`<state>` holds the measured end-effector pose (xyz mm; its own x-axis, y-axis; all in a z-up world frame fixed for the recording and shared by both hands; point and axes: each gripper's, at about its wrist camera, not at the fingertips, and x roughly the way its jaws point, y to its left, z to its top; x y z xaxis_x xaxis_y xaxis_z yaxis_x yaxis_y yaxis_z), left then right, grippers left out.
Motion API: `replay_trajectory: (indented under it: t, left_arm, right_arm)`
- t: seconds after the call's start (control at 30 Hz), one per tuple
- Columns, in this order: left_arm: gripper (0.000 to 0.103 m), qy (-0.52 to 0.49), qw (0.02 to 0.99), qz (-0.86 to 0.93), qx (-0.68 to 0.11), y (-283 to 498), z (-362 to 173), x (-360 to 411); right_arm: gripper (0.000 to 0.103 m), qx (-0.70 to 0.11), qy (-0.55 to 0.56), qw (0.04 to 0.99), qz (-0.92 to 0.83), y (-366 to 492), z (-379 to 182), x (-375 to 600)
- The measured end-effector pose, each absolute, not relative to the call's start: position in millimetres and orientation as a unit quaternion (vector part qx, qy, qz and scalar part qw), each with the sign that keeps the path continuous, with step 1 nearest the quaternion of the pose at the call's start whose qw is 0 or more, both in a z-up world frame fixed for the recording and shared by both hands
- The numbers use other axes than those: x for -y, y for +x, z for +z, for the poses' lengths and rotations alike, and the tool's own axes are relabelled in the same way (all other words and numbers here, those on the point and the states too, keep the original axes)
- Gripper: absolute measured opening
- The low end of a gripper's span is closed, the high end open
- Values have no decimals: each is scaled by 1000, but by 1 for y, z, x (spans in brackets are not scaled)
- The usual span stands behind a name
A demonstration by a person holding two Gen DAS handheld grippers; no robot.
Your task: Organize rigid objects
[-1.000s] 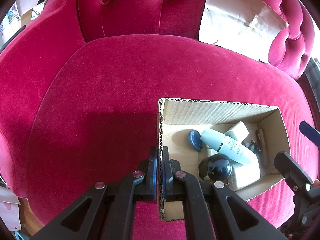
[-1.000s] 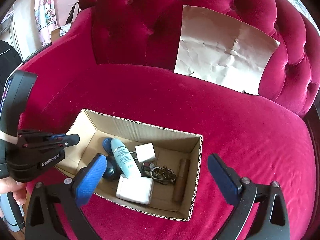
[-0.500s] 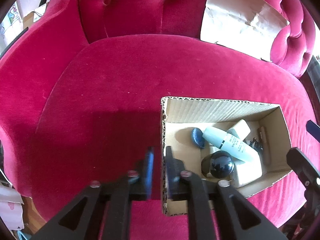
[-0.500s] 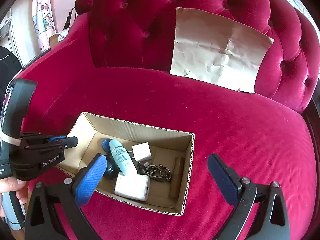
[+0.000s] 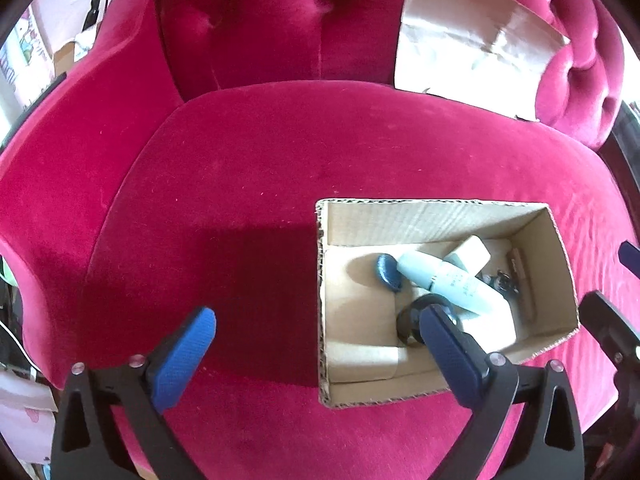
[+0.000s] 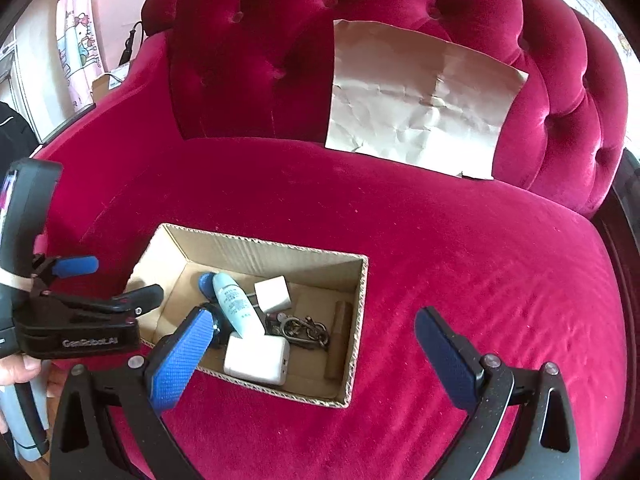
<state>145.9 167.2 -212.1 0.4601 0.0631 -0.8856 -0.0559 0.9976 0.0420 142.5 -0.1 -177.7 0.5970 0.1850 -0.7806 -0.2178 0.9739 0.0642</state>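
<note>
An open cardboard box [image 5: 400, 216] [image 6: 276, 250] sits on the red velvet sofa seat. It holds a pale blue tube [image 5: 452, 286] [image 6: 236, 306], a white charger block [image 6: 256, 358], a small white cube [image 5: 468, 254] [image 6: 273, 294], a dark blue oval piece [image 5: 387, 272], a black ball [image 5: 412, 320], metal keys [image 6: 306, 330] and a brown stick [image 6: 340, 340]. My left gripper [image 5: 316, 320] is open and empty, straddling the box's left wall. My right gripper [image 6: 308, 328] is open and empty above the box's near side.
A crumpled sheet of brown paper [image 6: 420, 100] [image 5: 472, 40] leans on the tufted backrest [image 6: 280, 40]. The sofa's left arm [image 5: 60, 140] rises at the left. The left gripper's body [image 6: 72, 312] shows beside the box in the right wrist view.
My left gripper has let go of the box's left wall and opened wide. Both grippers have pulled back a little; the box stays in place.
</note>
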Motion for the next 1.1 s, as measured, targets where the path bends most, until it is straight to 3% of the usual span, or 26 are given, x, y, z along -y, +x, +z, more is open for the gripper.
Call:
replay_trajectory:
  t: [0.33,1.1]
  left_arm:
    - [103,5,859,26,-511,127,-192,-158]
    - [103,15,880,29,-474,20,-117,-119]
  right_arm:
    - [103,-450,-7,888,96,129,-168,10]
    - [103,-457,30,887,64,40,-80,24]
